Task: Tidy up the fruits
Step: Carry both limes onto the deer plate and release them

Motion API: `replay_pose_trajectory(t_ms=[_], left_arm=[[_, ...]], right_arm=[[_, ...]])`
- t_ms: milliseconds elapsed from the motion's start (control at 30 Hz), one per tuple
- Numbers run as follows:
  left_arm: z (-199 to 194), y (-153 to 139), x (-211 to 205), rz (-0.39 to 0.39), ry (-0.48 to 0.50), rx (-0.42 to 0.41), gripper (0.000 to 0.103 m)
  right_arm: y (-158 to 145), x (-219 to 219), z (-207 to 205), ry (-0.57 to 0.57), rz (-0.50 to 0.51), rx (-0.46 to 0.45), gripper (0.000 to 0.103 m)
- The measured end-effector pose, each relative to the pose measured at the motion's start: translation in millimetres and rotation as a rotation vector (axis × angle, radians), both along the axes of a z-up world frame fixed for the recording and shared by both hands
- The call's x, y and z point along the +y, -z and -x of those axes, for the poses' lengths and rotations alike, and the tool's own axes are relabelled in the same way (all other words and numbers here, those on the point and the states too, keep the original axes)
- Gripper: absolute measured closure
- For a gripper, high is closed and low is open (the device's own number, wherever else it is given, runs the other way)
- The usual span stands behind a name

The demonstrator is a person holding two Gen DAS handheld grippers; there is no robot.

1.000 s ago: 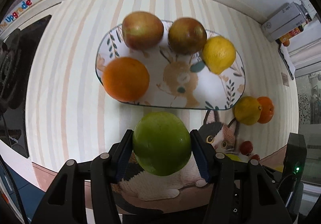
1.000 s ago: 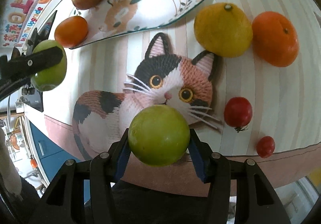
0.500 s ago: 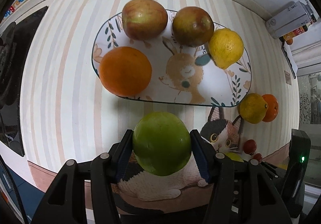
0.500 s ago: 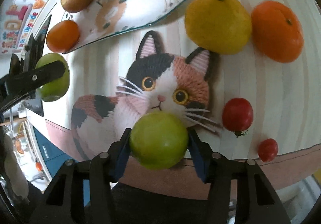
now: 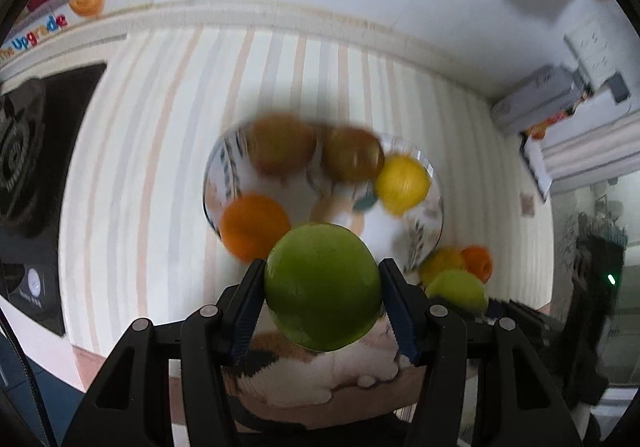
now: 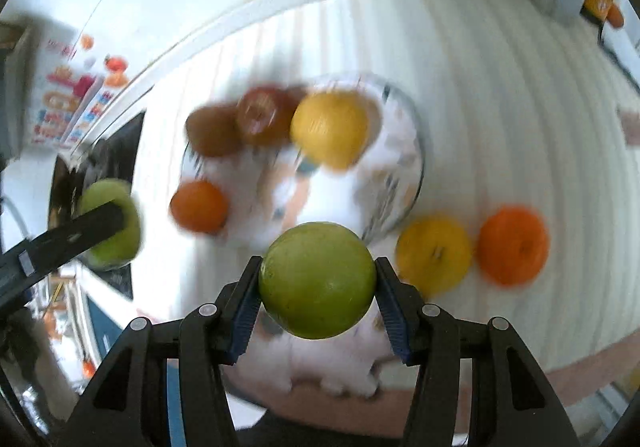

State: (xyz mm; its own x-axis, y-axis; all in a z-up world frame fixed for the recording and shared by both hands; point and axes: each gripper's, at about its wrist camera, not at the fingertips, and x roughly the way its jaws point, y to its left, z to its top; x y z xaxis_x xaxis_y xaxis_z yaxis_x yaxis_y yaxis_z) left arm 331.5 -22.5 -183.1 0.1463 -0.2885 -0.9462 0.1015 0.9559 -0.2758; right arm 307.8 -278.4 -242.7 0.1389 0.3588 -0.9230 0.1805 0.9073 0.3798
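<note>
A striped tablecloth (image 5: 168,135) covers the counter, where an oval plate (image 5: 434,215) carries two reddish apples (image 5: 282,145), a lemon (image 5: 402,183) and an orange (image 5: 254,225), all blurred. Beside the plate lie a second lemon (image 6: 434,255) and a second orange (image 6: 514,245), touching. Above the cloth, the left gripper (image 5: 323,293) pinches a green apple (image 5: 322,285); the right gripper (image 6: 317,287) pinches another green apple (image 6: 316,279).
</note>
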Motion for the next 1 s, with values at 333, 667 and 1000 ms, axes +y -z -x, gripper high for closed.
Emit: replay_pose_trajectory(t_ms=[333,667,1000], left_arm=[[-73.2,43.6,31.3,-0.105,-0.064,0.065,0.049],[-92.5,93.9,37.7,-0.074,-0.092,0.164,0.048],[-90.8,99.1,45.3,-0.018,-0.138,0.222,0.046]], right_arm=[[44.0,1.3,-40.6,-0.03,0.095,0.073,0.046],[67.1,12.6,-39.3,-0.02,0.106,0.102,0.046],[65.6,14.0,-43.1,0.011,0.074,0.111,0.023]])
